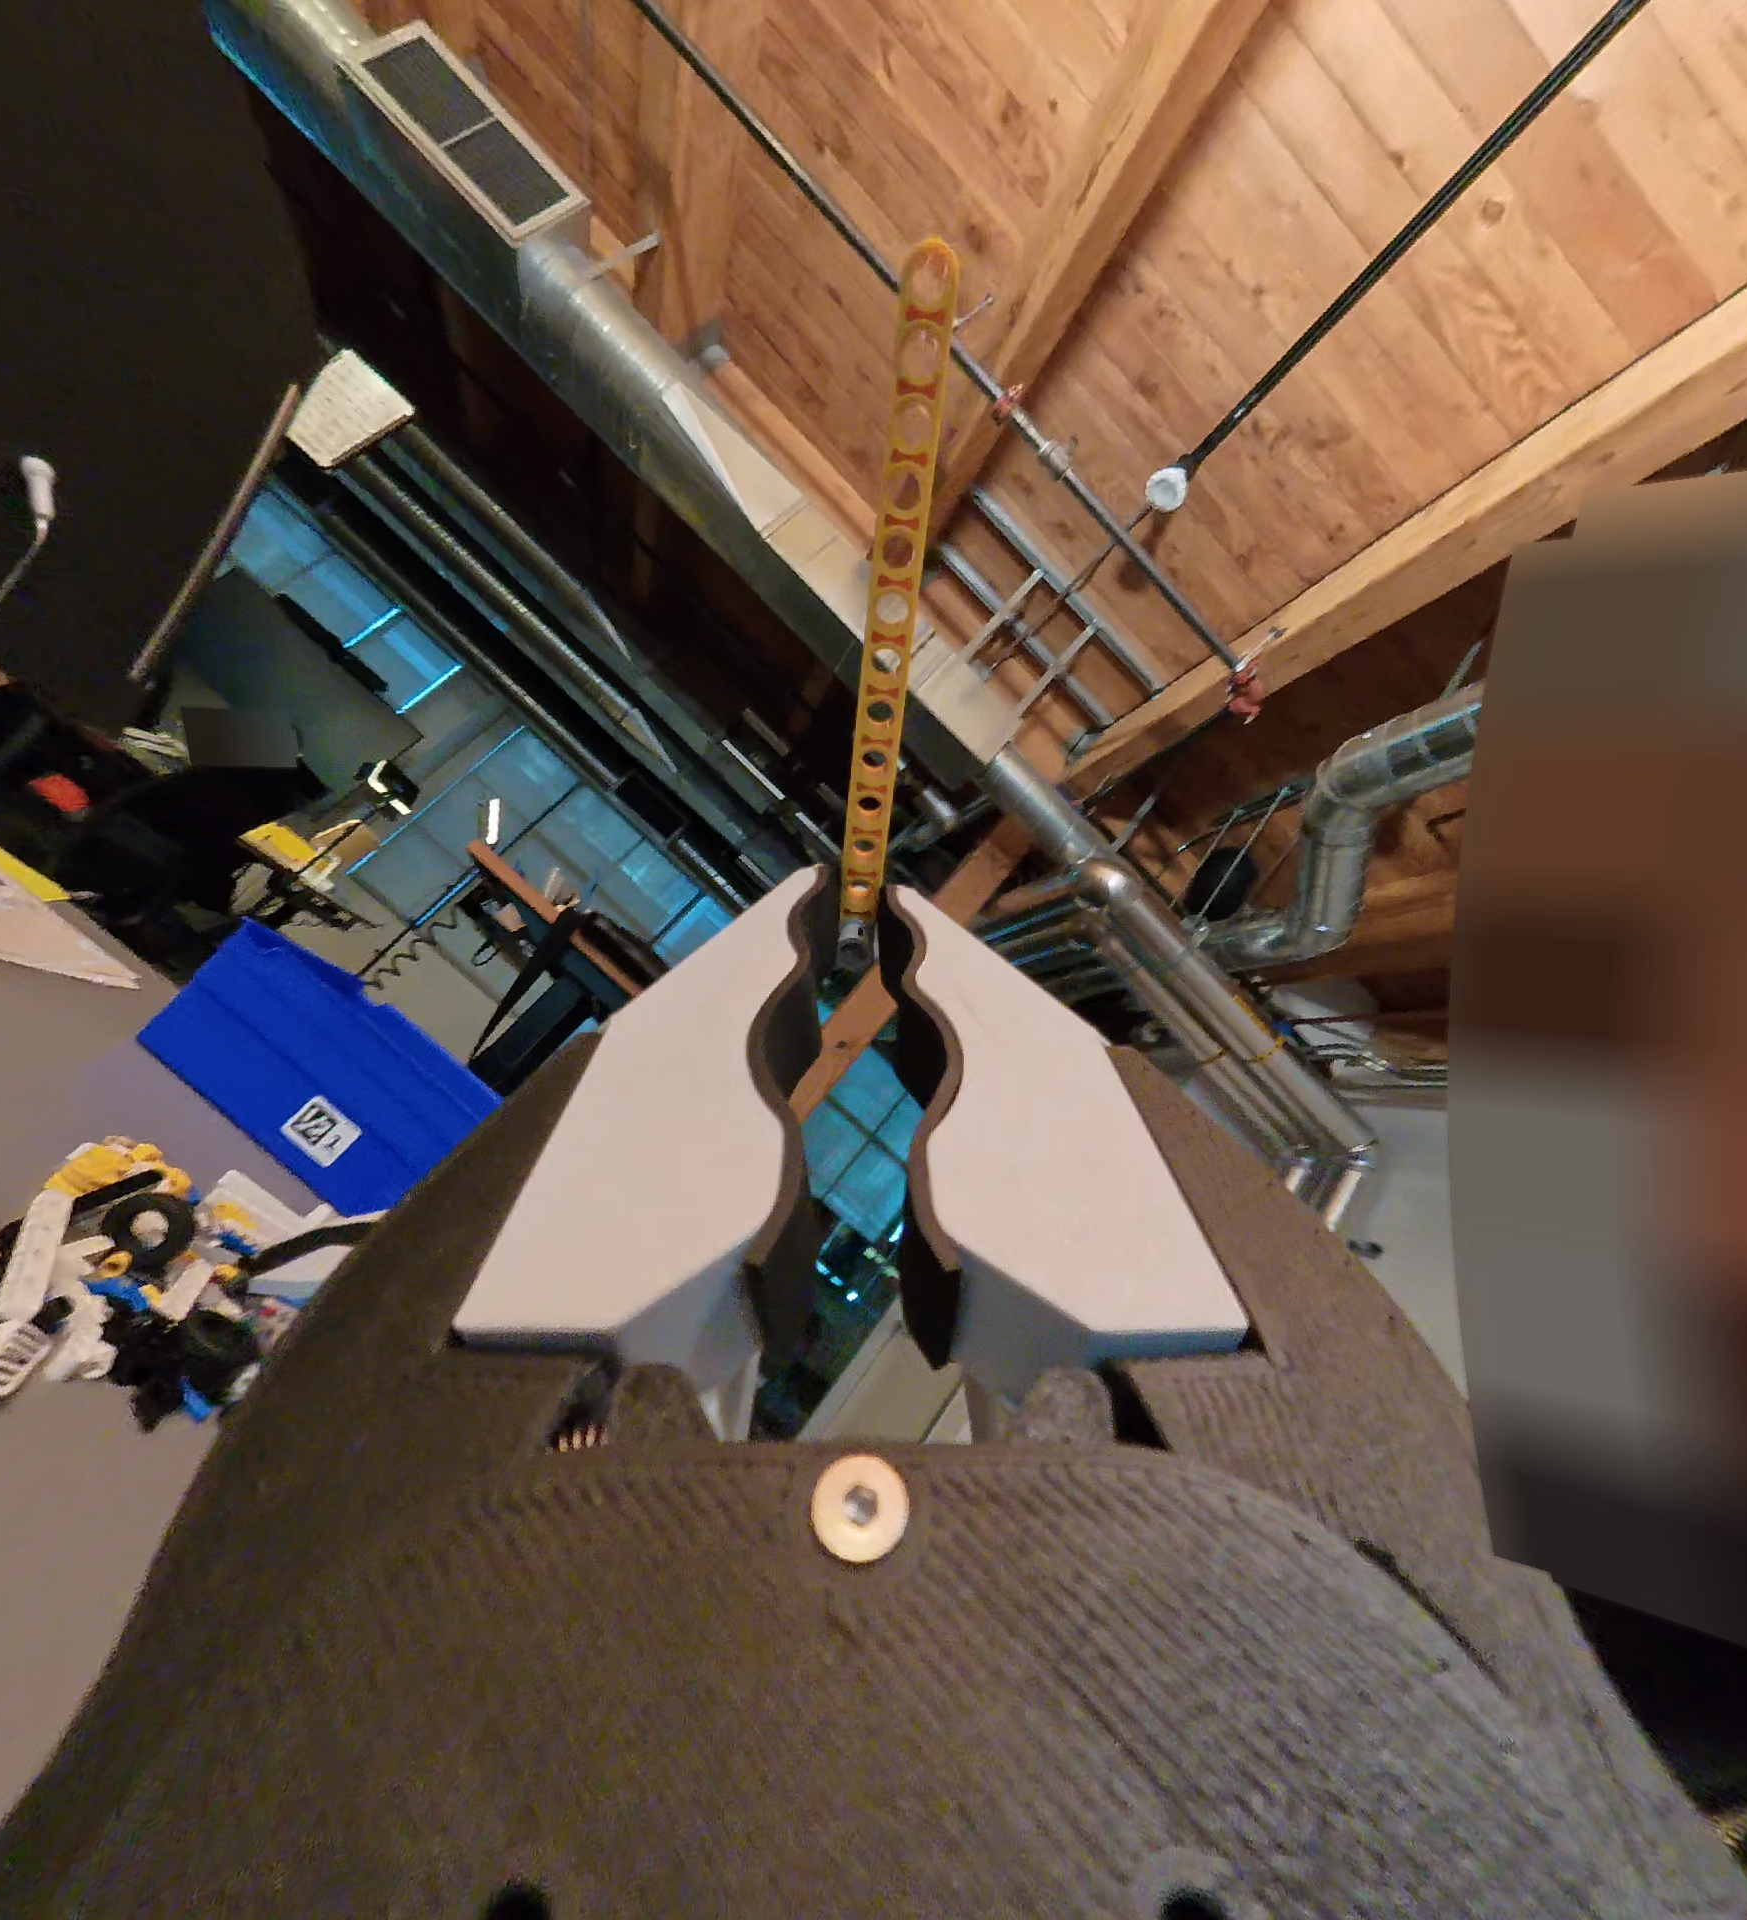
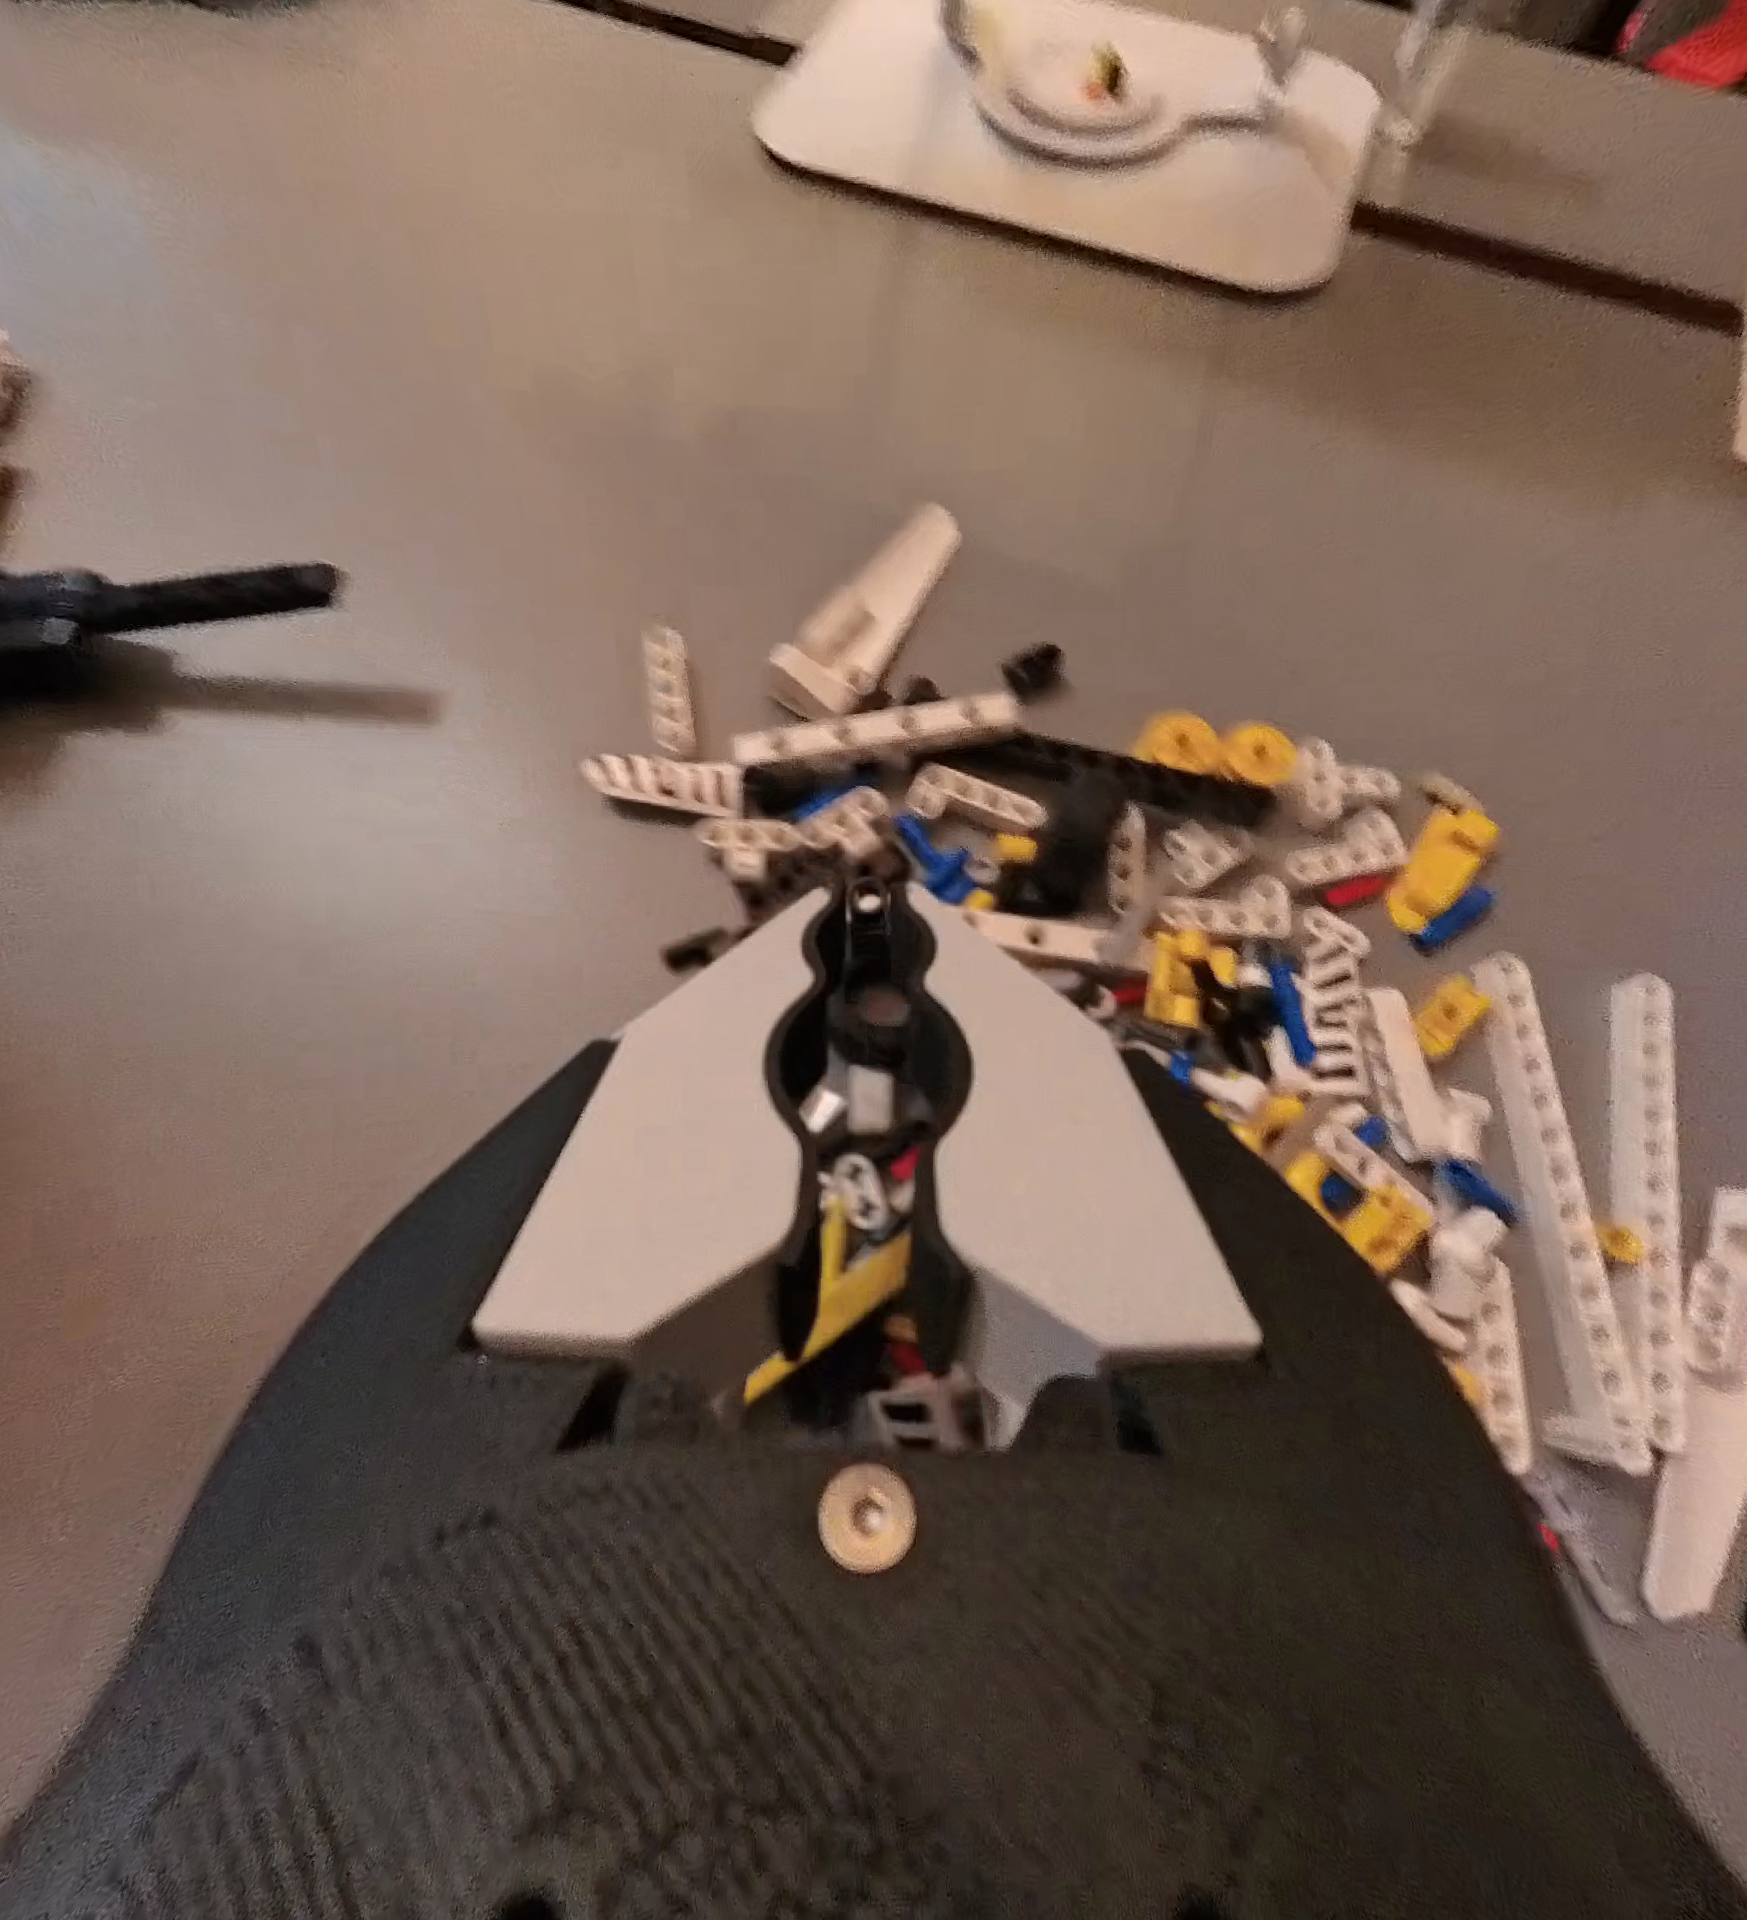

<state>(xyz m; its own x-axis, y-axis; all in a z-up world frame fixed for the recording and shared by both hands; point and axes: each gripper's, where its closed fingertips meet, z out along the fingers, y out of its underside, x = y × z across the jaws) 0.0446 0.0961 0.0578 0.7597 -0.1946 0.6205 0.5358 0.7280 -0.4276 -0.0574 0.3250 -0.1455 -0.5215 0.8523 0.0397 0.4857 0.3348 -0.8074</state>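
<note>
The left wrist view is tilted steeply upward toward the wooden ceiling [image 1: 1264, 208], the brick pile [image 1: 110, 1278] left low at its edge. That same brick pile [image 2: 1108, 935] is faced downward, closely, by the right wrist view.

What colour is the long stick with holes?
Yellow beam, seen best in the left wrist view.

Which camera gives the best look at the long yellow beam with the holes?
The left wrist view: the yellow beam stands clamped at its lower end in the left gripper, sharp against the wooden ceiling. The right wrist view does not show it.
</note>
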